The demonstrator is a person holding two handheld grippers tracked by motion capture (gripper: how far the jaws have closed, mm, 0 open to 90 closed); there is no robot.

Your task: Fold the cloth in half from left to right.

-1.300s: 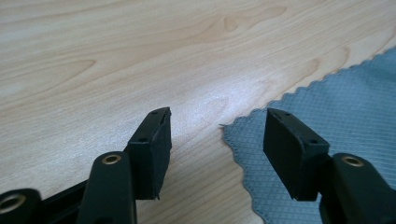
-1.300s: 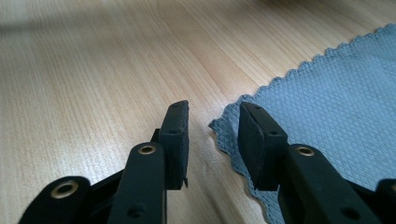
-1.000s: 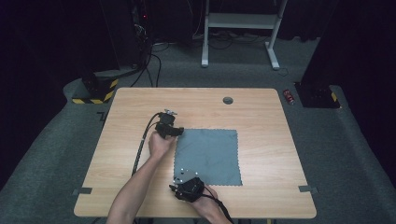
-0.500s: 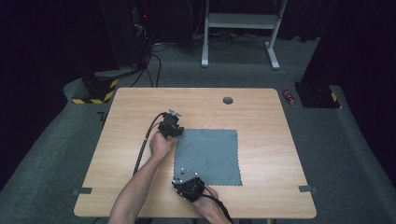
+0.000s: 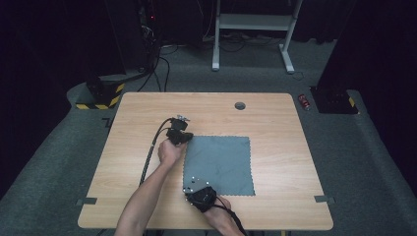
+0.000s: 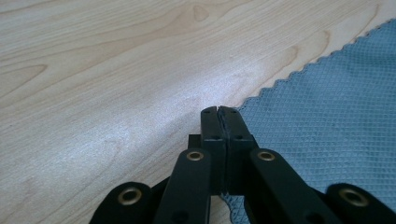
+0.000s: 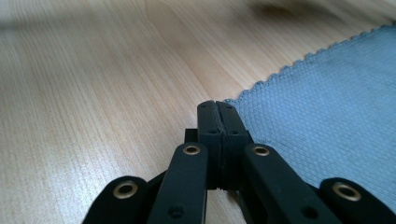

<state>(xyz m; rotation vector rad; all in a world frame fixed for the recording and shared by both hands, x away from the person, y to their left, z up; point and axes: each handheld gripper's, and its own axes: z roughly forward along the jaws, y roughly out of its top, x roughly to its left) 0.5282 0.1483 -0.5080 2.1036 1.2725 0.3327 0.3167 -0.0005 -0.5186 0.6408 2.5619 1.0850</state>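
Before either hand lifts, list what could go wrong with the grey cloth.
1. The left gripper is shut at the very corner of the flat grey scalloped-edge cloth; so thin a pinch may slip.
2. The right gripper is shut at the near corner; whether it caught fabric is unclear.
3. Uneven lifting could drag the cloth across the wooden table.

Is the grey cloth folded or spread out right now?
Spread. The cloth lies flat as one square on the table, no corner lifted, though both grippers sit at its left corners.
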